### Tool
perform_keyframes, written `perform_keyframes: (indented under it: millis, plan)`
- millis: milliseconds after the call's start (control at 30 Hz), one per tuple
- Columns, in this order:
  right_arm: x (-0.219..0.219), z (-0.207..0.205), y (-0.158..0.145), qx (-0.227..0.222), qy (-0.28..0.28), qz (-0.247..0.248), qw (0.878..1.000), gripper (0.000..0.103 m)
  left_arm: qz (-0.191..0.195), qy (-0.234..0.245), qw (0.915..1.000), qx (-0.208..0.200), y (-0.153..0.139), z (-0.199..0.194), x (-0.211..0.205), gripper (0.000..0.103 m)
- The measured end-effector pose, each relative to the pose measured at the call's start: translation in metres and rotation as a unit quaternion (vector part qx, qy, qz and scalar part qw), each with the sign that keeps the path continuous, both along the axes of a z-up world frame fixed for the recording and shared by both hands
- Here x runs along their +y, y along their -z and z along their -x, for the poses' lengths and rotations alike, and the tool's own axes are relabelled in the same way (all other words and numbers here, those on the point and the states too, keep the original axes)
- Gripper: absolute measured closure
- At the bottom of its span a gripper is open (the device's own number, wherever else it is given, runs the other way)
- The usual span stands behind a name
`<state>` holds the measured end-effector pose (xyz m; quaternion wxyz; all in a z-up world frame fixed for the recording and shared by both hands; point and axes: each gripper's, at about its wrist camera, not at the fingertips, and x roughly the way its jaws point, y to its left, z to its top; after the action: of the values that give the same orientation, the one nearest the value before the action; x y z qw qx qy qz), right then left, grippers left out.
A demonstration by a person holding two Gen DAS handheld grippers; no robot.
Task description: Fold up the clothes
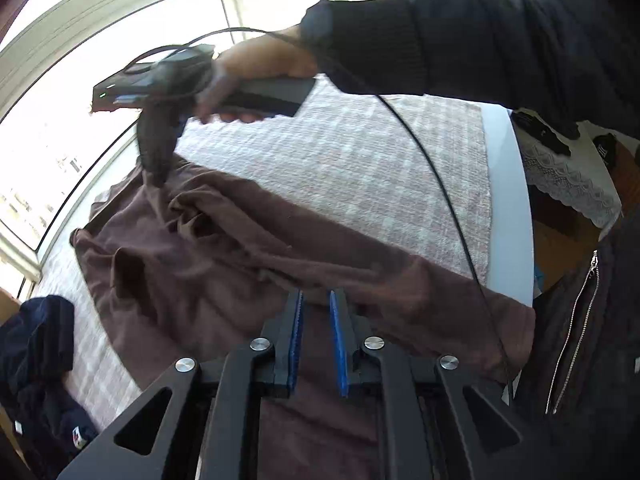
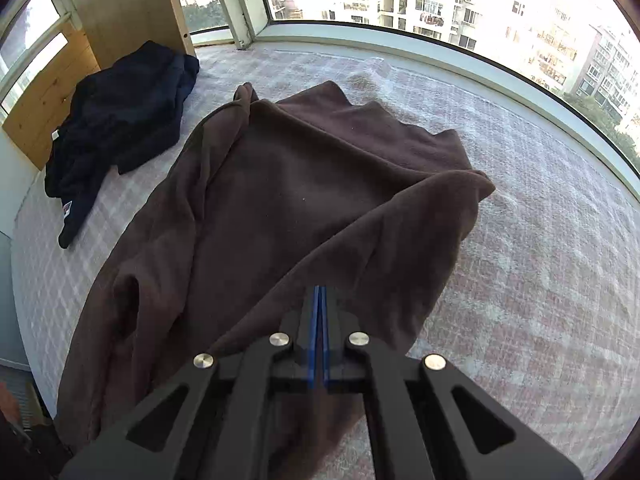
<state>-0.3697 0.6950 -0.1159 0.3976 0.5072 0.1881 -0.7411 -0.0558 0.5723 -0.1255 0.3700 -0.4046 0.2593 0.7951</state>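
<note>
A brown fleece garment [image 1: 240, 248] [image 2: 280, 184] lies rumpled on a pale checked bed cover [image 1: 360, 152] [image 2: 540, 280]. My left gripper [image 1: 316, 296] is open, its blue pads apart just above the near part of the brown cloth. My right gripper [image 2: 320, 290] is shut on an edge of the garment, which rises in a fold toward it. In the left wrist view a hand [image 1: 256, 64] holds the right gripper [image 1: 156, 178], pointing down and pinching the far edge of the cloth.
A dark navy garment [image 1: 36, 352] [image 2: 120, 112] lies heaped at the left side of the bed. A wooden cabinet [image 2: 132, 4] stands behind it. Large windows [image 2: 440, 0] curve along the far edge. A black cable [image 1: 440, 184] hangs across the bed. A white lace cloth [image 1: 568, 176] lies at the right.
</note>
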Motion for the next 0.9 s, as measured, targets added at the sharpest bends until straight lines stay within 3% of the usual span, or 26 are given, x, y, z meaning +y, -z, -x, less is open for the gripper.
perform_keyframes:
  millis: [167,300,400,567,800,900]
  plan:
    - [0.027,-0.052,0.004,-0.030,-0.010,0.023,0.999,0.101,0.001,-0.105,0.9940,-0.031,0.005,0.027,-0.080,0.080]
    - [0.027,-0.083,0.022,-0.046,-0.014,0.029,0.998,0.099,0.002,-0.130,0.9900,-0.054,0.018,0.028,-0.106,0.080]
    - [0.024,-0.095,0.025,-0.041,0.000,0.034,0.999,0.098,0.002,-0.110,0.9897,-0.092,0.032,0.018,-0.097,0.080]
    - [0.067,-0.150,-0.005,-0.043,-0.013,0.059,0.997,0.098,0.025,-0.029,0.9940,-0.102,0.037,-0.028,-0.081,0.080]
    - [0.088,-0.230,0.024,-0.111,0.002,0.053,0.992,0.098,0.029,0.021,0.9890,-0.144,0.060,-0.063,-0.073,0.080]
    - [0.094,-0.238,0.012,-0.097,0.019,0.055,0.994,0.094,0.055,0.057,0.9898,-0.118,0.064,-0.080,-0.061,0.080]
